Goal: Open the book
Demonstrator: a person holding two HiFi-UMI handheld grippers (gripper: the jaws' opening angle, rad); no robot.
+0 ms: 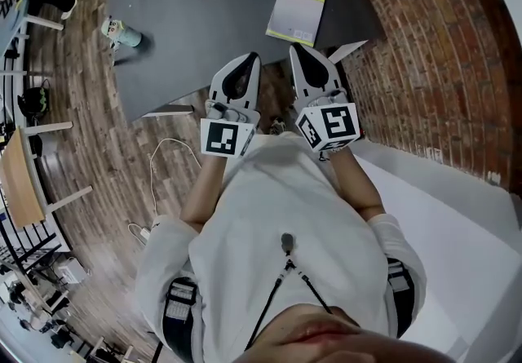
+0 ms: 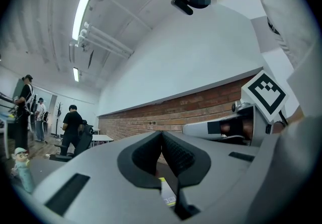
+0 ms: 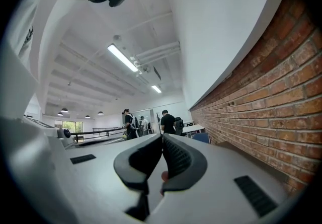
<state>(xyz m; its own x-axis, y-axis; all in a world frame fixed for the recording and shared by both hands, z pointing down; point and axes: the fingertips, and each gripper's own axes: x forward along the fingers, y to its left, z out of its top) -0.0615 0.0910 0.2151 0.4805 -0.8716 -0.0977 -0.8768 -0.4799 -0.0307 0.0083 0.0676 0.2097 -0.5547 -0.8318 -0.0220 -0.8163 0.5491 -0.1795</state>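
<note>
The book (image 1: 295,13) lies closed on the far right part of the dark table (image 1: 188,19); its cover is grey with a yellow-green band along the far edge. Both grippers hover side by side over the table's near edge, short of the book. My left gripper (image 1: 249,59) is shut with nothing between its jaws, and so is my right gripper (image 1: 297,50). In the left gripper view the jaws (image 2: 162,132) meet at the tips, and a strip of the book (image 2: 167,194) shows through the gap below them. The right gripper view shows its jaws (image 3: 162,136) shut too.
A small figurine (image 1: 121,31) stands at the table's left edge. A brick wall (image 1: 424,43) runs along the right side, close to the right gripper. A white surface (image 1: 457,223) lies at the right, a wooden desk (image 1: 20,182) and a floor cable (image 1: 163,166) at the left. People stand far off.
</note>
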